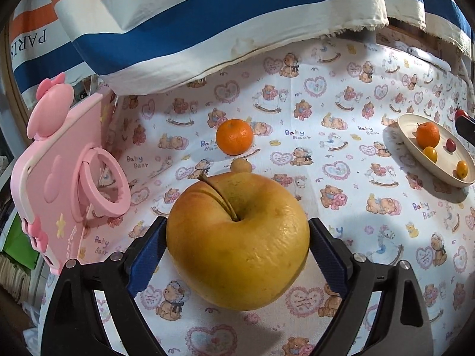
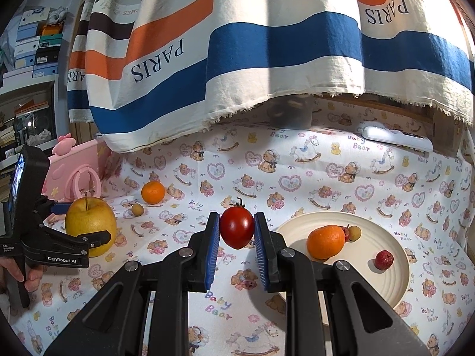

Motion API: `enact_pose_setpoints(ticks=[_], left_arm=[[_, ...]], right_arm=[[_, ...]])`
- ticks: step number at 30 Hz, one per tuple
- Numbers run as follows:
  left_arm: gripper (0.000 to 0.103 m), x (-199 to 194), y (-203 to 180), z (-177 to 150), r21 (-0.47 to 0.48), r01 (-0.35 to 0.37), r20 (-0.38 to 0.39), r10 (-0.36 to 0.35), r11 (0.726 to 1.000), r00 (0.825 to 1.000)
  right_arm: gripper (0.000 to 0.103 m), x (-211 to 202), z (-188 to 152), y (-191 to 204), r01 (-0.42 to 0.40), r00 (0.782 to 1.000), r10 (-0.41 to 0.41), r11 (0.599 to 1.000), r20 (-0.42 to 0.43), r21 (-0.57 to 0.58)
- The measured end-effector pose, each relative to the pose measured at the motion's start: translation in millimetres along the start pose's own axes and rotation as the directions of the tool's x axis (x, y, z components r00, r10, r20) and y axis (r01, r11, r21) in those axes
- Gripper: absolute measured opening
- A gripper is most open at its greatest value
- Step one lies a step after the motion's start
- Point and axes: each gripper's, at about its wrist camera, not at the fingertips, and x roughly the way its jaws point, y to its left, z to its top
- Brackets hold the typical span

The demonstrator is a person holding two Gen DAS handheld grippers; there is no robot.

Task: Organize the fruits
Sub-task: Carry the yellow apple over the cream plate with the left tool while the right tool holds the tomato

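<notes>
A big yellow apple rests on the bear-print cloth. My left gripper is open around it, with a blue pad close to each side. My right gripper is shut on a red cherry tomato, held above the cloth just left of the cream plate. The plate holds a mandarin, a small tan fruit and a small red fruit. A loose mandarin and a small tan fruit lie on the cloth beyond the apple.
A pink case with a ring stand leans at the left edge. A striped cloth marked PARIS hangs over the back. A white device lies at the back right. A person's hand holds the left gripper's handle.
</notes>
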Motion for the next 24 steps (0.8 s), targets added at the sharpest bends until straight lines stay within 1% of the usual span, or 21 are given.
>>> enact_pose_setpoints(ticks=[4, 9, 14, 17, 21, 24], left_arm=[[0.09, 0.4, 6.3, -1.3, -0.034, 0.032, 0.007, -0.032, 0.999, 0.999], [0.09, -12.3, 0.5, -3.9, -0.033, 0.082, 0.02, -0.081, 0.996, 0.997], [0.09, -39.5, -21.3, 2.1, 0.032, 0.094, 0.074, -0.096, 0.995, 0.993], [0.09, -52.3, -35.1, 10.4, 0.06, 0.13, 0.085, -0.135, 0.99, 0.987], [0.09, -60.0, -54.9, 18.5, 0.095, 0.152, 0.097, -0.162, 0.984, 0.982], [0.09, -59.1, -65.2, 22.8, 0.094, 0.176, 0.098, -0.185, 0.98, 0.978]], right_arm=[[0.022, 0.7, 0.5, -0.3, 0.005, 1.0, -0.005, 1.0, -0.003, 0.001], [0.022, 2.2, 0.7, -3.6, 0.0, 1.0, 0.0, 1.0, -0.011, 0.009], [0.022, 1.6, 0.6, -5.8, -0.003, 1.0, 0.003, 1.0, -0.011, 0.018], [0.022, 1.2, 1.2, -6.7, -0.003, 1.0, 0.003, 1.0, -0.009, 0.025], [0.022, 1.0, 1.0, -8.4, -0.001, 1.0, 0.001, 0.999, -0.008, 0.035], [0.022, 0.2, 0.8, -9.3, 0.0, 1.0, 0.0, 0.999, -0.004, 0.035]])
